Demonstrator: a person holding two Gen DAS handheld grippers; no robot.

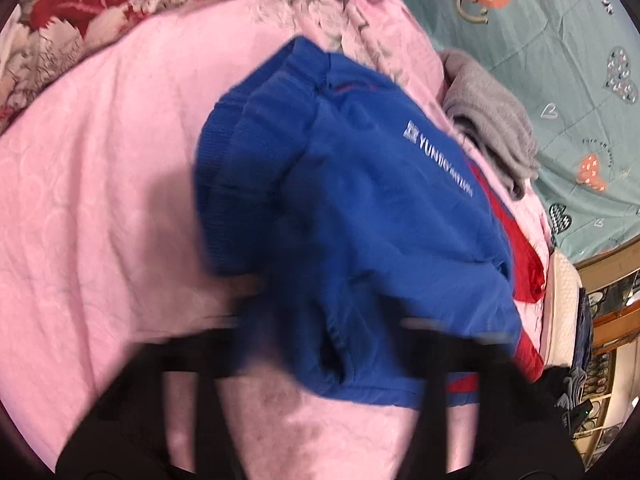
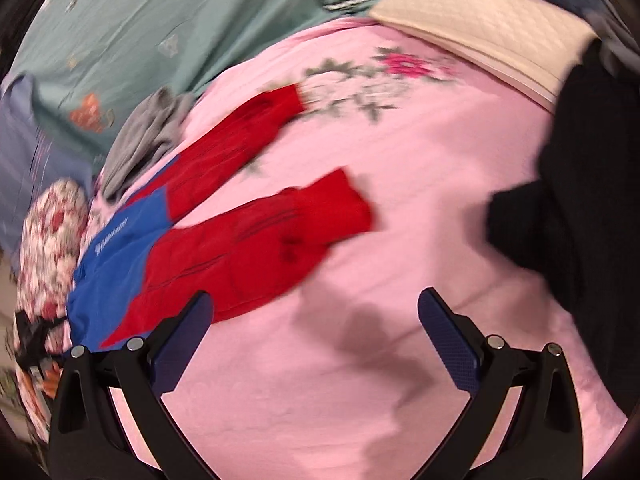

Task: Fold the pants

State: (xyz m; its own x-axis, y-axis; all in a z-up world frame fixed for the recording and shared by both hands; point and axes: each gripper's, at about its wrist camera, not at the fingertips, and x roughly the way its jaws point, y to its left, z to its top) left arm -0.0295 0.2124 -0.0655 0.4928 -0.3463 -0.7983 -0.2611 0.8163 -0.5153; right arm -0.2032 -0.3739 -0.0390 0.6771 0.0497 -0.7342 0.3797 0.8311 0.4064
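while the pants (image 2: pixel 224 248) lie spread on the pink sheet (image 2: pixel 400 220) at centre left of the right view, legs apart, the right gripper (image 2: pixel 312 344) gapes empty at the bottom and the blurred left gripper (image 1: pixel 320 360) is clenched on their blue waist end.

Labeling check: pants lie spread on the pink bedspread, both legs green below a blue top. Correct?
Not quite. The right wrist view shows the pants spread on the pink bedspread with a blue top, but both legs are red, not green.
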